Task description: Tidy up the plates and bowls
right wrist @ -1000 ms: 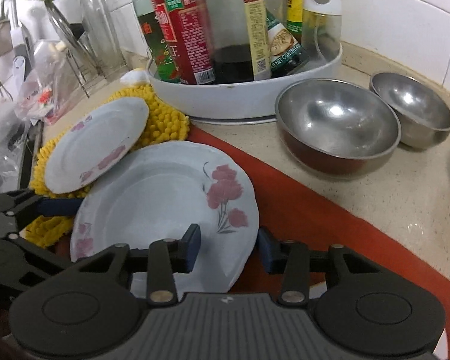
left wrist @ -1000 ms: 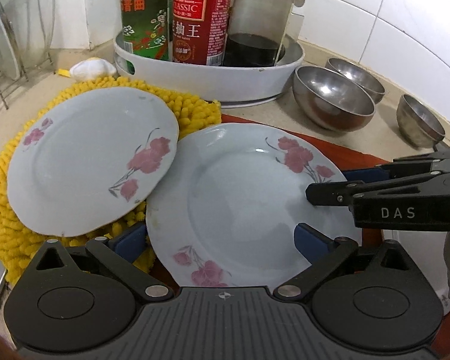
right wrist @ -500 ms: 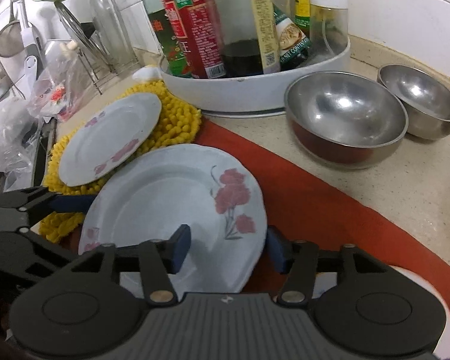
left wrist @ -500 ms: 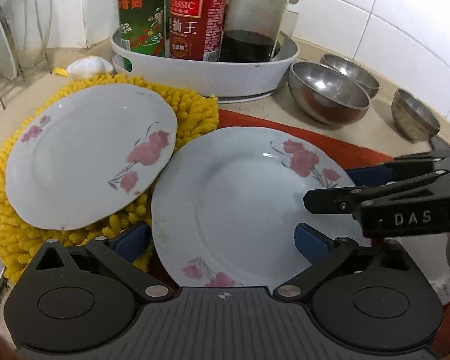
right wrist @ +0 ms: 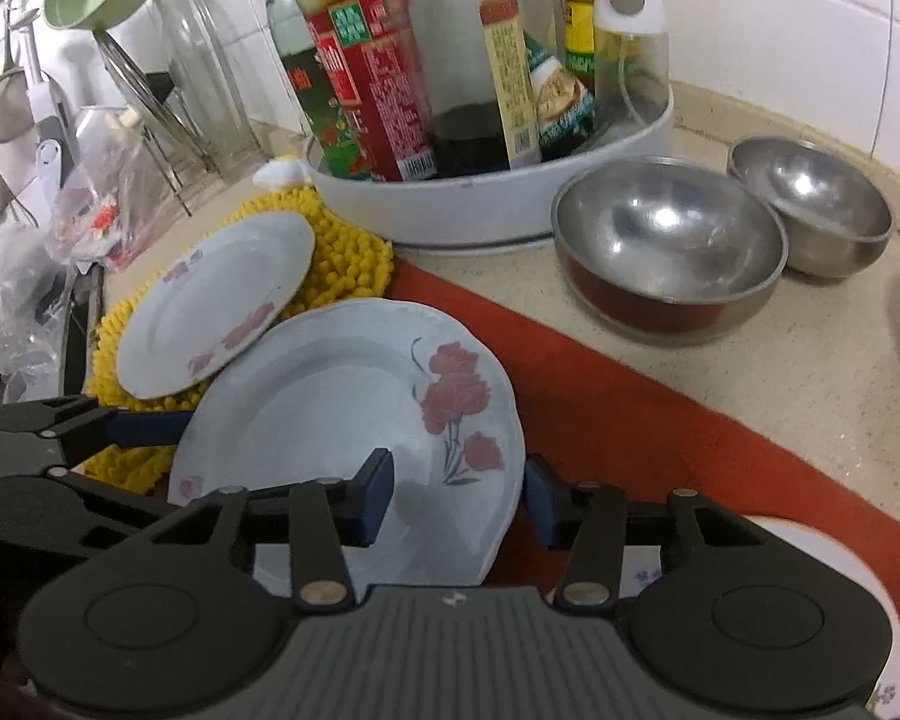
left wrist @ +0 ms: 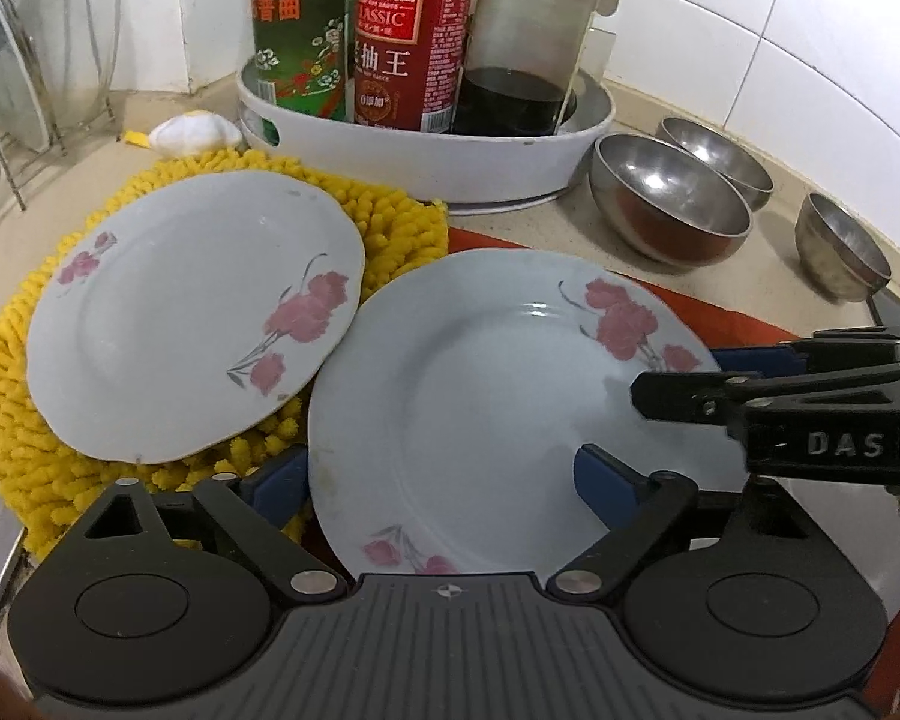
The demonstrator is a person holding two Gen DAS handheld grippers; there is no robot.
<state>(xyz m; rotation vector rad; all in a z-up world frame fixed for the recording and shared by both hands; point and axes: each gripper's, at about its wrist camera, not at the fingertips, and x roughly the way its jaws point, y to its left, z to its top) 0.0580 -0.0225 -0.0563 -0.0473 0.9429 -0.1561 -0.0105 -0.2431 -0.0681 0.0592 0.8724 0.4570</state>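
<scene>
The near floral plate point(left wrist: 480, 396) is lying face up on the red mat point(right wrist: 600, 414), its far-left rim tucked under the second floral plate point(left wrist: 192, 312), which is resting tilted on the yellow chenille mat point(left wrist: 390, 222). Round plates, so no long axis. The near plate's front rim is being cut off by both gripper bodies.

The left gripper point(left wrist: 432, 474) is sitting with fingers spread wide, straddling the plate's near-left rim; the left blue pad point(left wrist: 276, 480) is beside the rim, contact unclear. The right gripper point(right wrist: 456, 495) is also standing released, its fingers bracketing the plate's right rim with a gap on each side.

Three steel bowls point(left wrist: 669, 204) are standing upright on the tabletop point(right wrist: 810, 372), beside the white condiment tray point(left wrist: 426, 156).
</scene>
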